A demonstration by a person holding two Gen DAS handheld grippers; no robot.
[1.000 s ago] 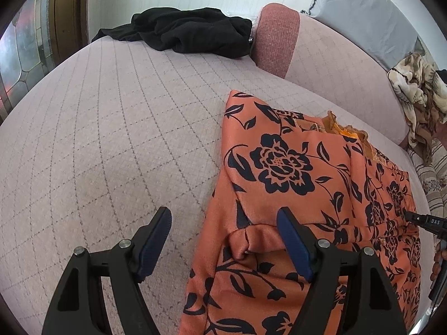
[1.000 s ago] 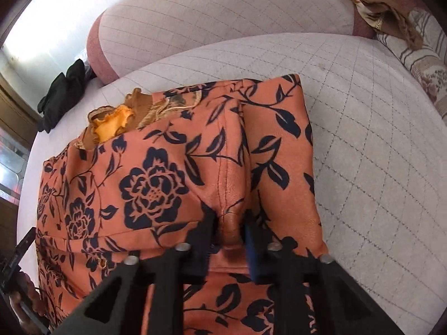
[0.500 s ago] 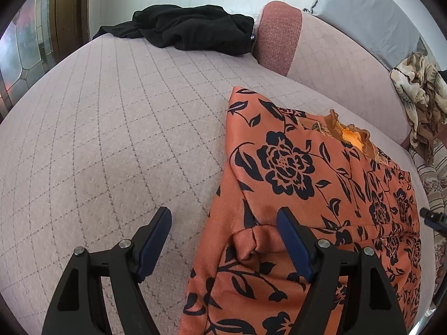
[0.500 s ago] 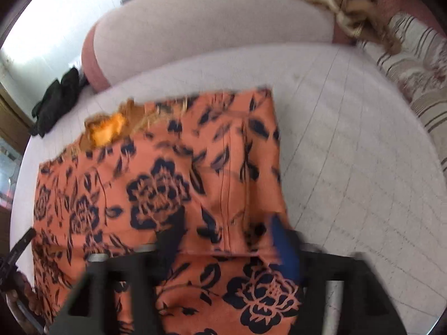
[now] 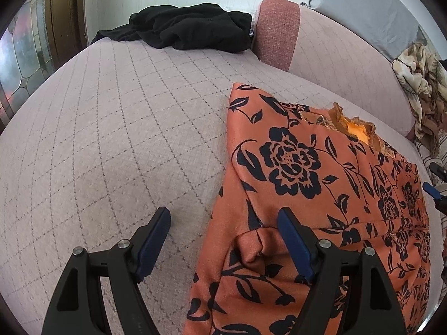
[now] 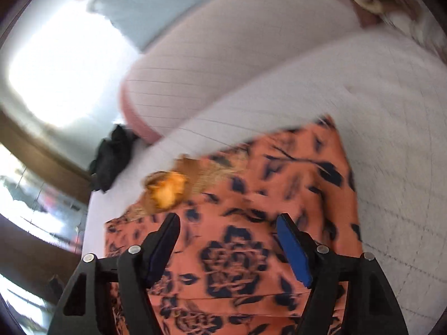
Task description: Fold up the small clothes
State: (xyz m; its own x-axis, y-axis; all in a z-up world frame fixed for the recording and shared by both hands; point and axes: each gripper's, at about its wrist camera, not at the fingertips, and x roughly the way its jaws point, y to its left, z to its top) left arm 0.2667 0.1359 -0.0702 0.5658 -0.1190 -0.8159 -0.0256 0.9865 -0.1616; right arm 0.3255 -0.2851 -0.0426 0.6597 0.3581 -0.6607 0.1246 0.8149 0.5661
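Left wrist: garment (image 5: 307, 173) edge beside bare quilt (image 5: 111, 139)

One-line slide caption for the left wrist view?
Open left gripper straddles the folded orange floral garment's edge on a quilted bed.

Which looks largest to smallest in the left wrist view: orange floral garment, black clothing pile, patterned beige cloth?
1. orange floral garment, though nearest the camera.
2. black clothing pile.
3. patterned beige cloth, partly cut off at the edge.
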